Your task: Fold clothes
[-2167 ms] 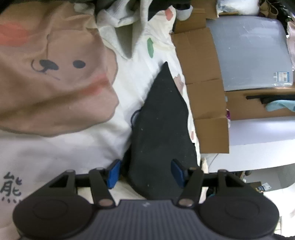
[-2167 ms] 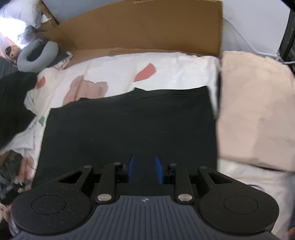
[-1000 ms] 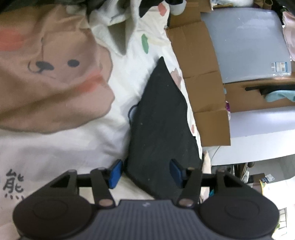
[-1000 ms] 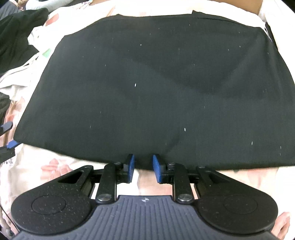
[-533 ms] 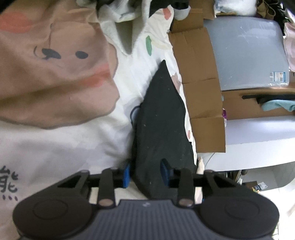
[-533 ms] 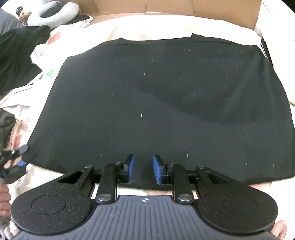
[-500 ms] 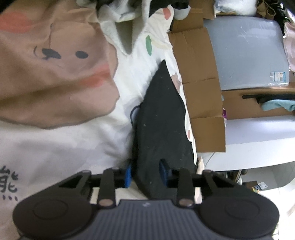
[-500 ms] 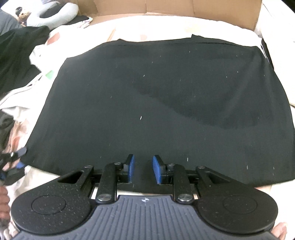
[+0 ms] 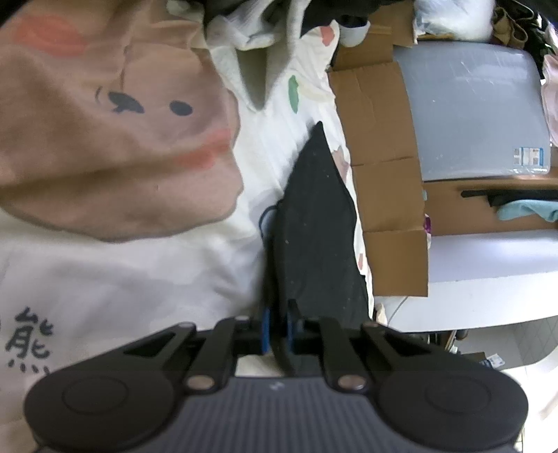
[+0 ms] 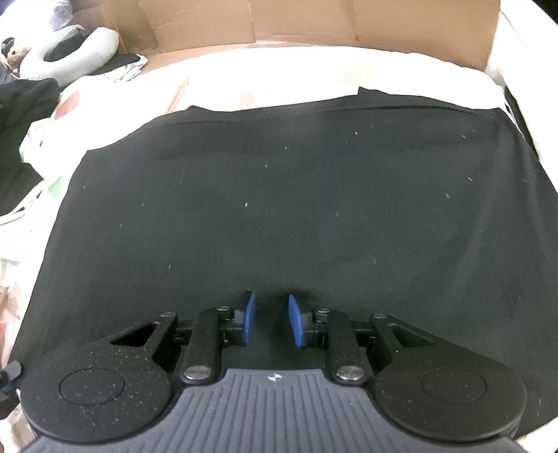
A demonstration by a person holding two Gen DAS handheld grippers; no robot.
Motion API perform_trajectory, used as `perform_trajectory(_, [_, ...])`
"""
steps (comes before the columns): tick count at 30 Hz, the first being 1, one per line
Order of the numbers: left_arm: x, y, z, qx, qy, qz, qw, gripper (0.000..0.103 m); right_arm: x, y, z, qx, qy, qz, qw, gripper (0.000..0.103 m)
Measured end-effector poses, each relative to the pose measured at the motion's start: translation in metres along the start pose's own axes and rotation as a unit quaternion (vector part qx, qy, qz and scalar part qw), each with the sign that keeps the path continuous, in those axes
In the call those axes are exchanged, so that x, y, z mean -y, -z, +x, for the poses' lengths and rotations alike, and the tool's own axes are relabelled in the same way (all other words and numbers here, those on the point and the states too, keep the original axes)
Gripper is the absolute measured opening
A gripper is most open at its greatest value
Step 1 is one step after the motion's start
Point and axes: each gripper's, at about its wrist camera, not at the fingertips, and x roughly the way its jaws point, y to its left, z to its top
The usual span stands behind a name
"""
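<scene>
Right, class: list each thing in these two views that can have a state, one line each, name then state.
black garment: spread flat on the bed, one edge pinched.
left gripper: jaws closing, garment edge between the blue pads.
right gripper: jaws partly apart over the garment, nothing clamped.
bear-print cloth: lying loose, rumpled.
cardboard box: flaps open.
clothes pile: unfolded, heaped.

There was one black cloth spread flat on one white sheet. There were two grippers, the left gripper and the right gripper, each with two blue pads. There was one brown bear blanket, one grey board and one neck pillow.
</scene>
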Motion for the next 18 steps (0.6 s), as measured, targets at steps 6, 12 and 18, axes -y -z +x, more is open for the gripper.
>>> perform_trajectory(6, [0.002, -0.001, -0.001, -0.001, 0.000, 0.003, 1.0000, 0.008, 0.003, -0.023, 0.018, 0.010, 0.006, 0.006, 1.000, 0.028])
perform_trajectory(12, [0.002, -0.001, 0.001, 0.000, -0.004, 0.001, 1.0000, 0.008, 0.006, -0.055, 0.036, 0.020, 0.010, 0.012, 1.000, 0.028])
perform_trajectory(18, [0.003, -0.002, 0.000, -0.003, -0.004, 0.003, 1.0000, 0.008, 0.008, -0.082, 0.052, 0.026, 0.005, 0.024, 0.999, 0.026])
